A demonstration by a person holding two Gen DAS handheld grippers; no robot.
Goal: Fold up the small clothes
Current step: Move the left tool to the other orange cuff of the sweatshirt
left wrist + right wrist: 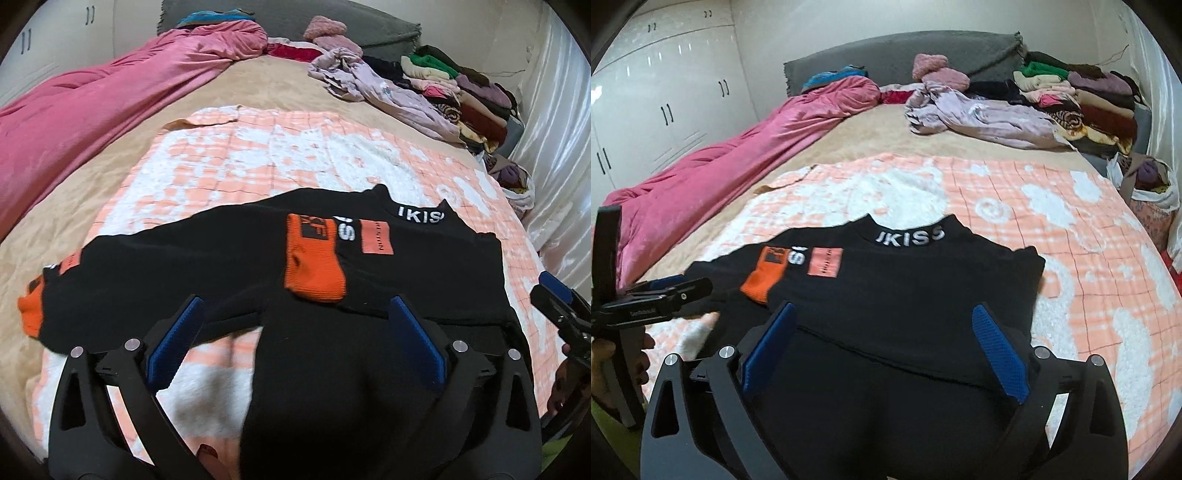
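As you look down both wrist views, near to far:
left gripper [293, 314]: yours, jaws spread wide, nothing pinched; 2 blue pads, black cloth below and between them, not pressed.
right gripper [884, 321]: jaws spread wide too, nothing pinched; 2 blue pads over the shirt's lower part.
hands: 1 partly seen at the left edge of the right wrist view, gripping the left tool's handle [613, 354].
black shirt [916, 280]: 1, lying on the checked blanket, collar away from you, bottom part folded up over the body; white letters on collar; 1 orange cuff [314, 258] laid across the chest, a second orange cuff [31, 310] out at the far left; 1 salmon patch [376, 236].
checked blanket [240, 166]: 1, orange and white, spread under the shirt.
bed [871, 136]: 1, tan cover.
pink duvet [720, 166]: 1, bunched along the left side.
lilac garment [979, 114]: 1, crumpled, far right.
clothes stack [1082, 99]: 1 pile at the far right; items too many to count.
grey headboard [905, 51]: 1.
wardrobe [665, 85]: white doors, far left.
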